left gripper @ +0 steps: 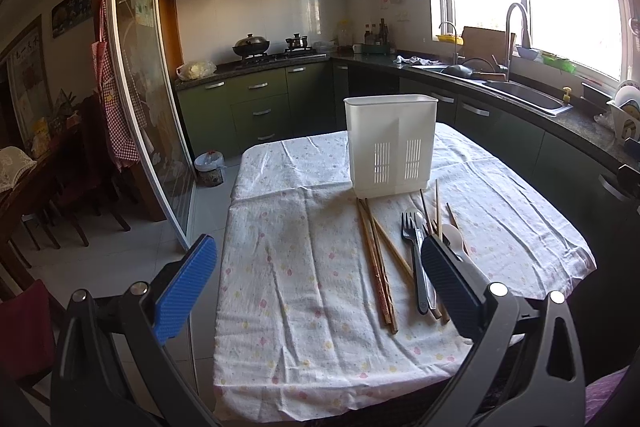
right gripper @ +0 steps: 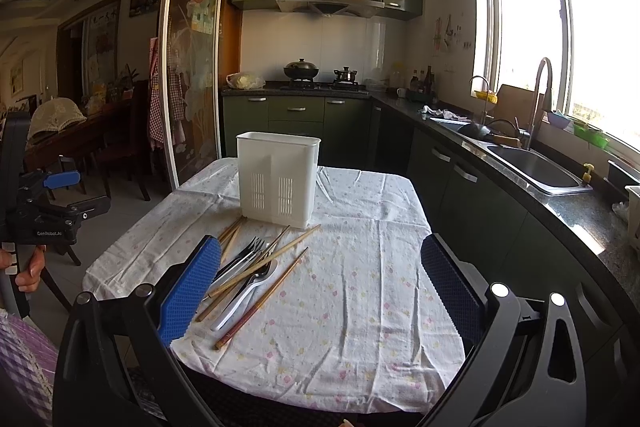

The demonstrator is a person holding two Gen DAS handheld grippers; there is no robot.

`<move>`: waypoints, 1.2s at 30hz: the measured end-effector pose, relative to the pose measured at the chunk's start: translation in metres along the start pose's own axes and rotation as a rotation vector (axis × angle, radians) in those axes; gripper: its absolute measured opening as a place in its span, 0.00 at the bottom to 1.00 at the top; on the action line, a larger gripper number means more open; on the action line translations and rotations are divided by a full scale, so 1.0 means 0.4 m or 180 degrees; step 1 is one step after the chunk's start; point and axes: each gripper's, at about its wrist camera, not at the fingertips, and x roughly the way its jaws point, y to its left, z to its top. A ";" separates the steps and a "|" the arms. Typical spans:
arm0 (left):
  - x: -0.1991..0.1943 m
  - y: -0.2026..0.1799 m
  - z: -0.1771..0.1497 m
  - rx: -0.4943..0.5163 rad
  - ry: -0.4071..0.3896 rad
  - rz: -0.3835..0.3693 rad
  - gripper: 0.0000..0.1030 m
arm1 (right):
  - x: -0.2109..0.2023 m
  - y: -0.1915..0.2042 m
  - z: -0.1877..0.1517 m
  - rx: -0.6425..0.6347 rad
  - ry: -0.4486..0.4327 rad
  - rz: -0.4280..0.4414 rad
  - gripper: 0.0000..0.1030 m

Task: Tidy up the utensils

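Note:
A white slotted utensil holder stands upright at the far side of the cloth-covered table. In front of it lies a loose pile: wooden chopsticks, a dark fork and a white spoon. My left gripper is open above the near table edge, its right pad over the fork handles. My right gripper is open too, its blue left pad beside the pile. Neither holds anything. In the right wrist view the left gripper shows at far left, gripped by a hand.
Green kitchen cabinets and a dark counter with a sink and tap run along the right, close to the table. A stove with pots is at the back. A glass sliding door and dining chairs stand to the left.

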 end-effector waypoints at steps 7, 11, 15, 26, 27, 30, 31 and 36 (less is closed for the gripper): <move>0.001 0.000 -0.002 0.0001 0.0007 -0.0005 0.94 | 0.002 0.000 -0.003 0.0002 0.0004 -0.0002 0.96; 0.001 0.000 -0.003 -0.0004 0.0010 -0.0008 0.94 | 0.001 -0.001 0.001 0.0005 0.0005 0.0000 0.96; 0.001 0.000 -0.003 -0.0003 0.0010 -0.0006 0.94 | 0.005 -0.002 -0.002 0.0008 0.0013 0.0000 0.96; 0.005 0.001 -0.009 -0.0006 0.0015 -0.0005 0.94 | 0.005 -0.004 -0.002 0.0012 0.0014 -0.0003 0.96; 0.005 0.001 -0.008 -0.0008 0.0015 -0.0007 0.94 | 0.004 -0.004 -0.001 0.0012 0.0013 0.0002 0.96; 0.005 0.001 -0.008 -0.0007 0.0015 -0.0007 0.94 | 0.006 -0.004 -0.003 0.0010 0.0015 -0.0002 0.96; 0.005 0.001 -0.007 -0.0007 0.0015 -0.0008 0.94 | 0.006 -0.004 -0.003 0.0010 0.0016 -0.0002 0.96; 0.005 0.001 -0.008 -0.0007 0.0018 -0.0006 0.94 | 0.004 -0.004 -0.001 0.0012 0.0019 0.0000 0.96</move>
